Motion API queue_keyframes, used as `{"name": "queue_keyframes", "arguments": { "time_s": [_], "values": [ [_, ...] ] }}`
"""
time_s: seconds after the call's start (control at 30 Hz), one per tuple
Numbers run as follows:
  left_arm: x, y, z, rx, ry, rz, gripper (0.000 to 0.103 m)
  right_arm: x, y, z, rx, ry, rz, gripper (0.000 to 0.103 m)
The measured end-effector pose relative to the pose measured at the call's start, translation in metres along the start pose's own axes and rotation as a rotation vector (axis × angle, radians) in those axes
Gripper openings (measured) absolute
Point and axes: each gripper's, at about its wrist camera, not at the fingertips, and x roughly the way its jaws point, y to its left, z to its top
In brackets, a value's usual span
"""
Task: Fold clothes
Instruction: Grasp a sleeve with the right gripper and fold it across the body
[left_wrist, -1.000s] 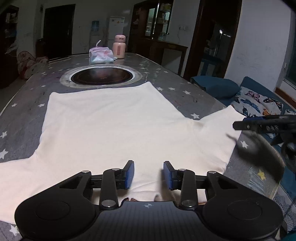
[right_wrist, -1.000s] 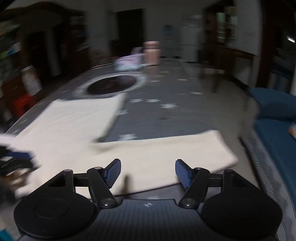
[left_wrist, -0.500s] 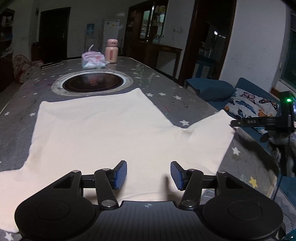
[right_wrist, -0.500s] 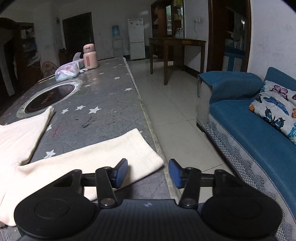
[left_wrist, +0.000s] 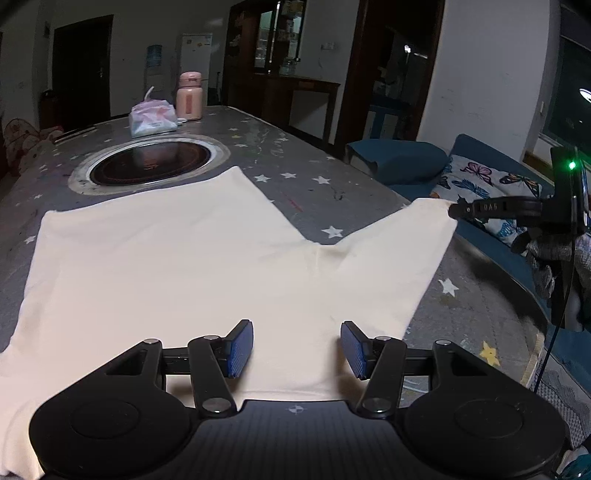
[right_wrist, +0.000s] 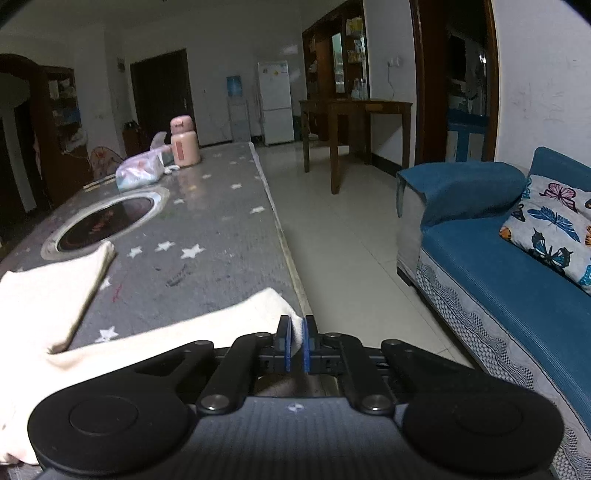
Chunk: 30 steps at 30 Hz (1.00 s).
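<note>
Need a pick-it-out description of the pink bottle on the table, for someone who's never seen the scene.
Start at the long grey star-patterned table and find the round black cooktop set into it. Beyond that, at the far end, the pink bottle stands upright. Its neighbour, a soft tissue pack, is low and crumpled; the bottle is tall, rigid and capped.

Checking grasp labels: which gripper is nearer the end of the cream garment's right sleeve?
Right. The right gripper is shut on the cuff of the cream garment's sleeve at the table edge; the left gripper hangs open over the garment's near hem.
</note>
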Motion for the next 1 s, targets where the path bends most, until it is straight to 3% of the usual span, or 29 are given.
{"name": "queue_keyframes", "arguments": {
  "time_s": [0.33,0.43,0.57,0.77,1.0],
  "values": [
    [0.013,-0.017,-0.005,0.087,0.015,0.0,0.058,-0.039,0.019,0.035,-0.05,-0.097,0.074,0.005],
    [0.005,-0.009,-0.003,0.057,-0.006,-0.001,0.058,-0.051,0.026,0.046,-0.069,-0.127,0.096,0.005],
    [-0.02,0.017,0.002,-0.02,-0.073,0.027,0.063,-0.07,0.065,0.069,-0.144,-0.18,0.173,0.005],
    [-0.067,0.07,-0.004,-0.138,-0.174,0.161,0.066,-0.085,0.148,0.089,-0.287,-0.198,0.357,0.005],
    [-0.107,0.119,-0.023,-0.262,-0.236,0.282,0.068,-0.069,0.258,0.061,-0.448,-0.101,0.569,0.005]
  ]
}}
